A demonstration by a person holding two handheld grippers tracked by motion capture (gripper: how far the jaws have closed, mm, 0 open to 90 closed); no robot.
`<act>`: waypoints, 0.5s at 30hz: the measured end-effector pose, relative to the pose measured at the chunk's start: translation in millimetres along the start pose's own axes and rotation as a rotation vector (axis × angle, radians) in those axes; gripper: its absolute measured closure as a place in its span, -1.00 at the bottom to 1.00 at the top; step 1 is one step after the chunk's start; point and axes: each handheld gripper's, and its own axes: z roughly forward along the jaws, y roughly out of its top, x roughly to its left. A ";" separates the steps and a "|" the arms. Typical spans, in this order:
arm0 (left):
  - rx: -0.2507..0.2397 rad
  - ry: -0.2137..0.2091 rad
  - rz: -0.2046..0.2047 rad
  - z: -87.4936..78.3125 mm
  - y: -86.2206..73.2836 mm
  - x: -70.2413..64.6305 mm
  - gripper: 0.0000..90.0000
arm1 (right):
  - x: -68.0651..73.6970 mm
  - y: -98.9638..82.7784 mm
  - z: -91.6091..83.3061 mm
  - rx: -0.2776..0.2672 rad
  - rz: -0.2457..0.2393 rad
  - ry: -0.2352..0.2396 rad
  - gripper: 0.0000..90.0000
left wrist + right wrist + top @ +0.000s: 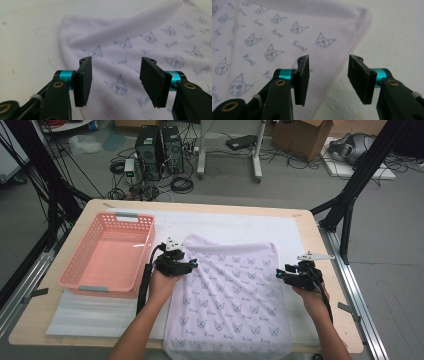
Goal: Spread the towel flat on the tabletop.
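A pale lilac towel (230, 290) printed with small blue cat faces lies spread flat on the white mat, its near end hanging over the table's front edge. My left gripper (192, 265) is at the towel's left edge near the far corner, pointing right. In the left gripper view it (115, 80) is open above the towel (150, 37), with nothing between the pads. My right gripper (280, 274) is at the towel's right edge, pointing left. In the right gripper view it (328, 77) is open over the pink-stitched hem of the towel (262, 37), gripping nothing.
An empty pink plastic basket (107, 252) stands on the left of the table, close to my left gripper. A white mat (100, 315) covers most of the wooden table (330, 320). Black frame legs (350, 195) and computer towers (160, 150) stand on the floor beyond.
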 end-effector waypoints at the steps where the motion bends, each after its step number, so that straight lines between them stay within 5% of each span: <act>1: 0.005 0.001 -0.004 -0.8 -4.7 0.0 -0.03 | 0.3 -2.6 -0.4 0.006 0.001 -0.004 0.14; 7: 0.077 0.017 -0.015 -4.2 -23.6 6.5 -0.10 | 3.6 -12.6 8.0 0.054 -0.013 -0.012 0.14; 9: 0.050 0.034 0.019 -5.1 -28.2 3.9 -0.10 | 6.0 -14.4 13.7 0.086 -0.041 -0.034 0.21; 10: 0.046 0.059 0.053 -5.8 -30.1 1.8 -0.01 | 7.1 -14.0 13.5 0.084 -0.057 -0.050 0.44; 11: 0.046 0.040 0.061 -7.2 -29.6 2.7 0.23 | 6.4 -13.1 13.3 0.085 -0.066 -0.016 0.96; 12: 0.049 0.013 0.027 -7.7 -28.3 4.9 0.68 | 7.3 -12.1 14.3 0.085 -0.083 -0.015 0.96; 13: 0.067 0.010 -0.003 -6.6 -25.6 6.8 0.89 | 6.9 -10.3 16.2 0.087 -0.089 -0.018 0.97; 15: 0.066 0.053 -0.010 -4.1 -20.2 8.5 0.90 | 2.7 -5.9 20.6 0.079 -0.074 -0.023 0.98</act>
